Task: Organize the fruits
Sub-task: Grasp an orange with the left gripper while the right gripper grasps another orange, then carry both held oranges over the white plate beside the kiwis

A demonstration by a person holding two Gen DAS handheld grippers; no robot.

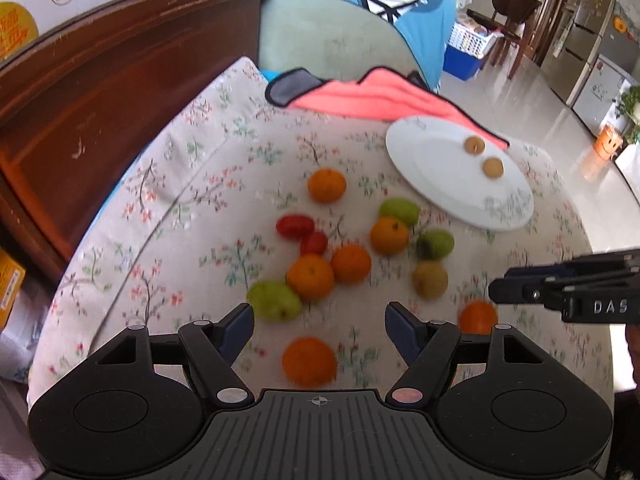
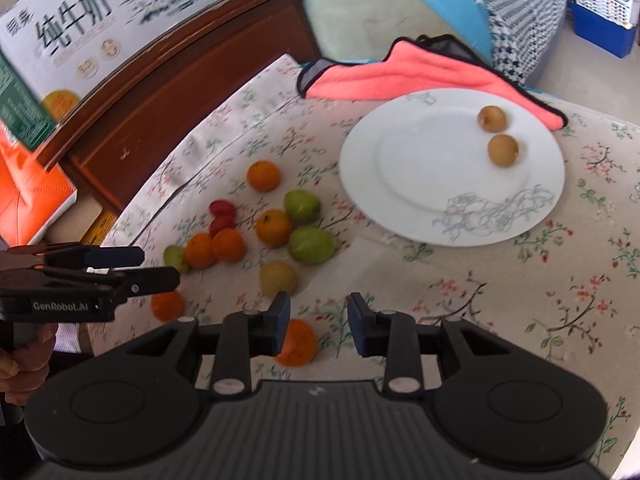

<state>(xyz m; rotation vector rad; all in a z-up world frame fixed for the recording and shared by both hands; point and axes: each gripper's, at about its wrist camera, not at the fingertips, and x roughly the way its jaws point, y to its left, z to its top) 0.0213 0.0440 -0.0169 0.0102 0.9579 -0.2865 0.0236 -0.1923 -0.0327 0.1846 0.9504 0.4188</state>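
A white plate (image 1: pixel 440 168) (image 2: pixel 420 168) holds two small brown fruits (image 1: pixel 474 145) (image 2: pixel 503 150). Several oranges (image 1: pixel 310 276) (image 2: pixel 274 227), green fruits (image 1: pixel 274 300) (image 2: pixel 310 245), two red tomatoes (image 1: pixel 295 226) (image 2: pixel 222 208) and a brown fruit (image 1: pixel 430 279) (image 2: pixel 278 278) lie on the floral cloth. My left gripper (image 1: pixel 319 330) is open, empty, above an orange (image 1: pixel 309 361). My right gripper (image 2: pixel 319 322) is open, empty, with an orange (image 2: pixel 298 344) beside its left finger. Each gripper shows in the other's view: the right gripper (image 1: pixel 560 290), the left gripper (image 2: pixel 92 276).
A pink cloth (image 1: pixel 372 96) (image 2: pixel 400 74) lies behind the plate. A dark wooden cabinet (image 1: pixel 100 92) (image 2: pixel 180 92) stands at the table's left, with milk cartons (image 2: pixel 100 20) on it. The table edge drops off to the floor on the right (image 1: pixel 580 184).
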